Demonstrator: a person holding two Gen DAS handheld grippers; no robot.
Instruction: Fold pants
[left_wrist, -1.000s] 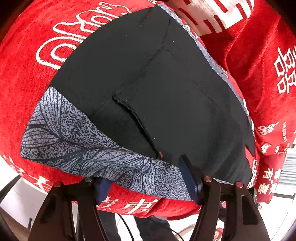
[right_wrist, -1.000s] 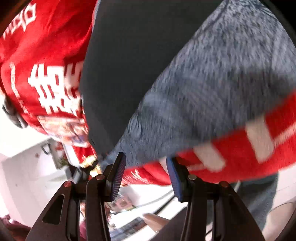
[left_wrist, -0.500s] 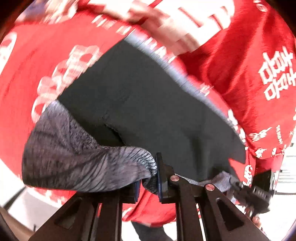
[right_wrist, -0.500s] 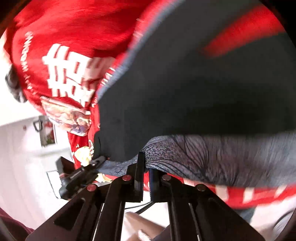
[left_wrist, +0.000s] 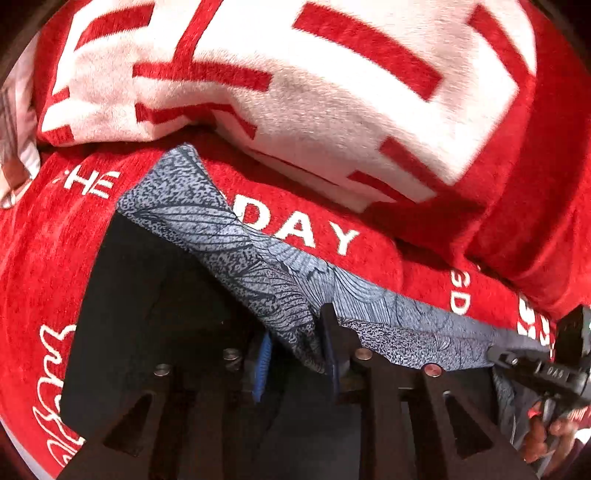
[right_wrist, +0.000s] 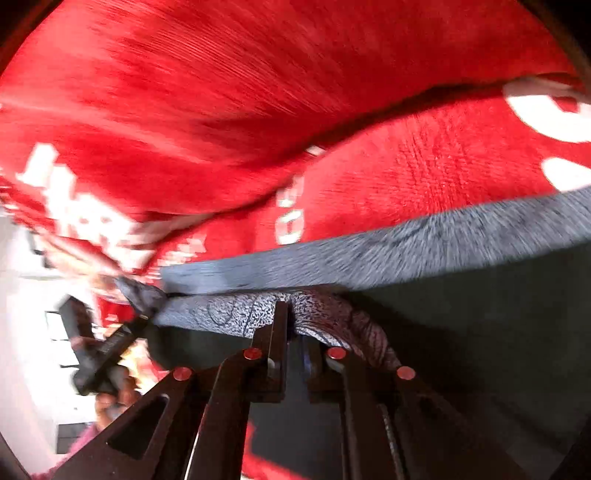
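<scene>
The pants (left_wrist: 159, 314) are black with a grey leaf-patterned band (left_wrist: 236, 236) along one edge. They lie on a red cover with white lettering. My left gripper (left_wrist: 295, 354) is shut on the patterned band and holds it lifted over the black cloth. My right gripper (right_wrist: 293, 339) is shut on the same band (right_wrist: 229, 314) further along. The right gripper also shows at the right edge of the left wrist view (left_wrist: 532, 365). The left gripper also shows at the left of the right wrist view (right_wrist: 107, 347). The band stretches between them.
A red cover (left_wrist: 44, 236) with white letters lies under the pants. A red and white folded blanket or cushion (left_wrist: 295, 81) sits just beyond the pants. A white room and the person's hand (right_wrist: 110, 398) show at the left.
Both grippers have shut on the patterned band, lifted it and carried it across the black cloth toward the far side. The band now lies stretched between them.
</scene>
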